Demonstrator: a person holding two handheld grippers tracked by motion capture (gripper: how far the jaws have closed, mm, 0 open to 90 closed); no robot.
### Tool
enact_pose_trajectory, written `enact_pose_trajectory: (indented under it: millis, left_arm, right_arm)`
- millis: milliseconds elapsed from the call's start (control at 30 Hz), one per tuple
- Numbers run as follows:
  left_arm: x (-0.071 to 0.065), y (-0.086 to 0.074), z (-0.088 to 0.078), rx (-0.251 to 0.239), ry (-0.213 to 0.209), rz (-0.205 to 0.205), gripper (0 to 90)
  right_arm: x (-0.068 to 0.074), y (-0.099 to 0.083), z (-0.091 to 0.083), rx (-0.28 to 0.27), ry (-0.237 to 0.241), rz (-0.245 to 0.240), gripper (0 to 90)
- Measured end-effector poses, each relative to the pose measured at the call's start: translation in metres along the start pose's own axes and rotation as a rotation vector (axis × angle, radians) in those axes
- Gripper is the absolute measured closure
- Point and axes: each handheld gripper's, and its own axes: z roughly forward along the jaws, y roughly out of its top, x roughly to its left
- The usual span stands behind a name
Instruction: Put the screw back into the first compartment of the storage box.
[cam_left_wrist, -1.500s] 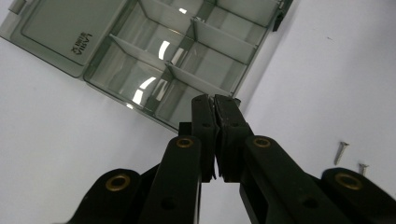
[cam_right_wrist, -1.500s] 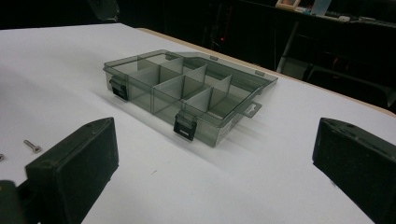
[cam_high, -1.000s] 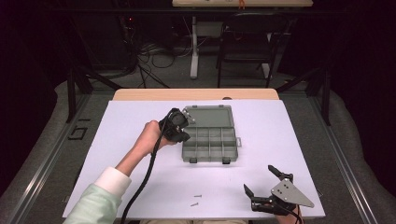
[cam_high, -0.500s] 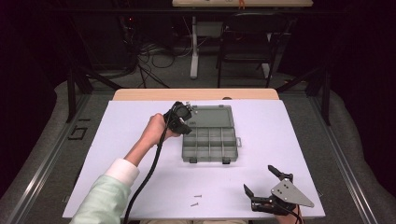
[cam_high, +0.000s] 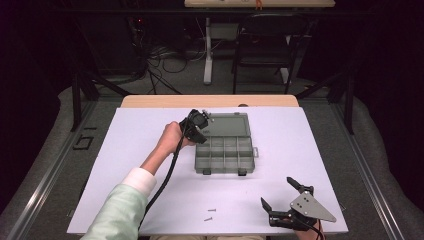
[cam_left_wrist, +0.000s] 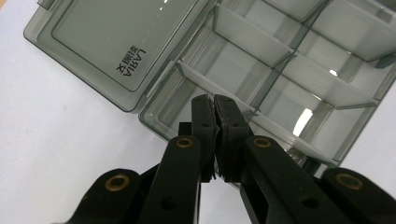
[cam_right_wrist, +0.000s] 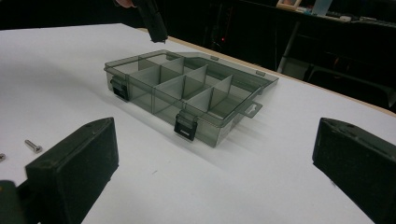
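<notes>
Your left tongs (cam_left_wrist: 215, 105) were pressed shut, pad against pad, and poised over the near-left corner compartment of the smoky compartment box (cam_high: 224, 155), which sat open near the middle of the white desk (cam_high: 125, 165) with its lid (cam_high: 227, 125) folded flat to the far side. Whether anything small was pinched between those pads could not be made out; nothing showed past the tips. If a screw was there, a release from this height risked it bouncing off a divider (cam_left_wrist: 252, 32) into the wrong cell, or skipping over the rim onto the desk. Tips lowered carelessly could also catch the box wall and shove the light box along the smooth sheet. Your right tongs (cam_high: 285, 197) rested at the near right edge, spread wide and empty. Two screws (cam_high: 210, 214) lay loose on the desk near you, just left of them, where a sweeping sleeve or trailing cable could roll them off. The compartments looked empty, though glare on the plastic made their floors hard to read.
</notes>
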Motion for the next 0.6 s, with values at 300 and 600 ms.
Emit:
enact_pose_trajectory:
  millis: [300, 600]
  left_arm:
    - [0.004, 0.002, 0.014, 0.012, -0.006, -0.025, 87.3]
    - [0.006, 0.0, 0.017, 0.004, -0.022, -0.038, 75.2]
  right_arm:
    - [0.0, 0.0, 0.0, 0.001, 0.002, -0.001, 0.0]
    - [0.0, 0.0, 0.0, 0.003, 0.006, -0.001, 0.0]
